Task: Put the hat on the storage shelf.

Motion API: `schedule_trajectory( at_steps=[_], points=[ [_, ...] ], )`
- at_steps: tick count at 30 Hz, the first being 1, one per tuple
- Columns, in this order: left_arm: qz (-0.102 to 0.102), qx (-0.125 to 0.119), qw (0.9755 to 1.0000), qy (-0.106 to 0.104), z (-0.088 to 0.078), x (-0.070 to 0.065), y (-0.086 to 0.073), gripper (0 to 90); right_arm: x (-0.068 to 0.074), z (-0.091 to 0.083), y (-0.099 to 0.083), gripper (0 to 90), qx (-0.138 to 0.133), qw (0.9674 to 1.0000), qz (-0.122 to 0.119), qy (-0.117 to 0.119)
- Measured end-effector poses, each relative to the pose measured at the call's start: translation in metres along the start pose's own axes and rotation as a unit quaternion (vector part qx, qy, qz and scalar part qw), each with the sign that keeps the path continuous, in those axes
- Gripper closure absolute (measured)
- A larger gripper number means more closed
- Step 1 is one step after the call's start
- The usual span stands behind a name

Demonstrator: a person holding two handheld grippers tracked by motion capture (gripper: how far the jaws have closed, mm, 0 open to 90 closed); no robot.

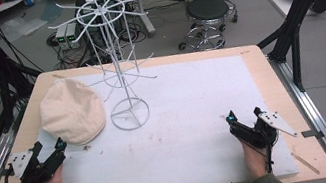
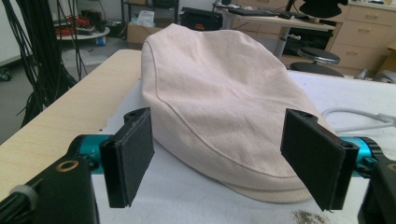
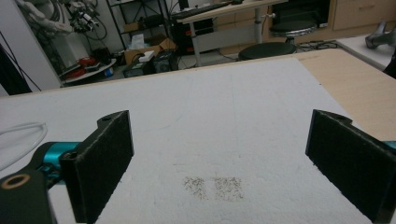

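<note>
On the left side of the white mat (image 1: 196,116), right in front of your left gripper (image 1: 49,153), sits the cap (image 1: 72,110), a cream flat cap lying crown up with its brim edge facing you. It looks like soft cotton, so I'd guess it's light, floppy and will sag or fold wherever you pinch it. It's not fragile and not slippery either, since the weave should bite nicely on the pads (image 2: 133,154). Your best hold is probably the near rim, where the seam and brim are stiffer than the crown. The left jaws stand wide apart, just short of that rim and not touching it. The right gripper (image 1: 244,117) is well away over bare mat, jaws also spread, holding nothing. Just past the cap stands the wire rack (image 1: 114,54), its base (image 1: 130,113) right beside the cap.
</note>
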State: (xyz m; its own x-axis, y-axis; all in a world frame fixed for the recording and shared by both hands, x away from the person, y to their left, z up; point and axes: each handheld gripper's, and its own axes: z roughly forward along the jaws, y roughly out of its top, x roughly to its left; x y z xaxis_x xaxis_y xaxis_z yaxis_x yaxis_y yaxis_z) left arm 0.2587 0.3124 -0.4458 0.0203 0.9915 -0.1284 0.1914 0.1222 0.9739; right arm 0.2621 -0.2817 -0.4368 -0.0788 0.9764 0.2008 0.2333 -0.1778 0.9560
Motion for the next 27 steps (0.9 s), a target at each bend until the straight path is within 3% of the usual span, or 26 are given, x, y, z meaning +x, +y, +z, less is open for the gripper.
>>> schedule_trajectory(
  at_steps=[8, 16, 18, 21, 27],
  points=[
    [0.008, -0.01, 0.9999, -0.007, 0.001, -0.002, 0.009, 25.4, 0.0, 0.001, 0.0, 6.6, 0.0, 1.0, -0.003, 0.002],
    [-0.01, -0.032, 0.9991, -0.025, 0.001, -0.002, 0.03, 25.4, 0.001, 0.002, -0.001, 6.6, 0.005, 0.9999, -0.008, 0.01],
    [-0.005, -0.032, 0.9991, -0.029, 0.002, -0.002, 0.036, 25.2, 0.002, 0.003, -0.001, 6.6, 0.011, 0.9998, -0.009, 0.016],
    [0.018, -0.041, 0.9987, -0.025, 0.005, -0.006, 0.044, 25.2, 0.003, 0.004, -0.002, 6.6, 0.01, 0.9997, -0.014, 0.019],
    [0.01, -0.041, 0.9984, -0.038, 0.015, -0.011, 0.061, 24.7, 0.002, 0.003, -0.001, 6.6, 0.006, 0.9998, -0.013, 0.016]
  ],
)
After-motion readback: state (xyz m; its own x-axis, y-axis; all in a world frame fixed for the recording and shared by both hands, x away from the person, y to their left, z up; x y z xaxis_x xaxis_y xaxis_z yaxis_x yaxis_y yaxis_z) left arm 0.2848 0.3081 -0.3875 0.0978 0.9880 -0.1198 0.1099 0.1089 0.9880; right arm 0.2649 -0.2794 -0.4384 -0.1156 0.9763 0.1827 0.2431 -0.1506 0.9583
